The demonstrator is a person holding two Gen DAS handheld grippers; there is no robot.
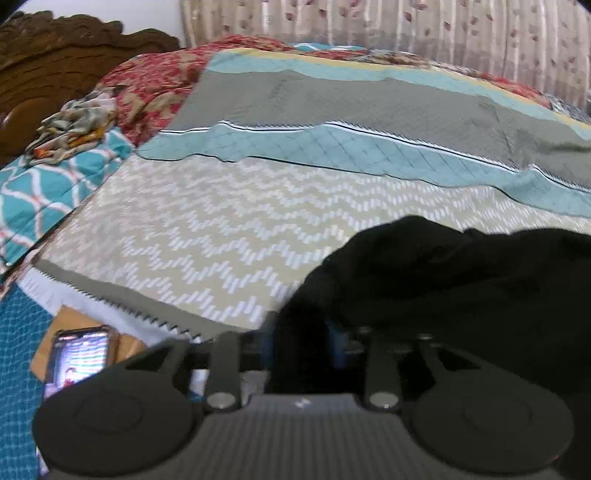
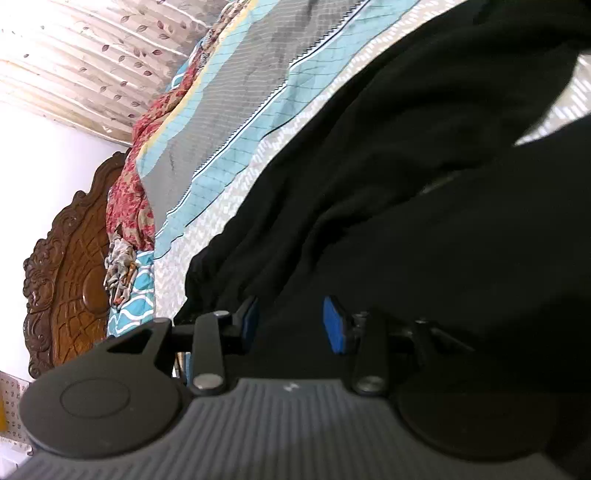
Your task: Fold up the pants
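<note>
Nearest the left wrist camera, the left gripper points down at the near edge of a bed, and black cloth fills the gap between its blue pads. The view is blurred and dark there, so whether the pads press the cloth cannot be told. The black pants lie bunched on the near right part of the bedspread, a quilted cover with pale zigzag, teal and grey bands. A phone with a lit screen lies near left, just beside the bedspread's edge, on a brown envelope.

In the right wrist view, tilted sideways, the right gripper has its fingers partly apart with a fold of the pants between the blue pads; the cloth touches both pads, but how firmly it is pinched cannot be told. The pants drape from there across the bedspread.

At the far left stands a carved wooden headboard, with a crumpled red floral cloth beside it. A leaf-patterned curtain hangs behind the bed.
</note>
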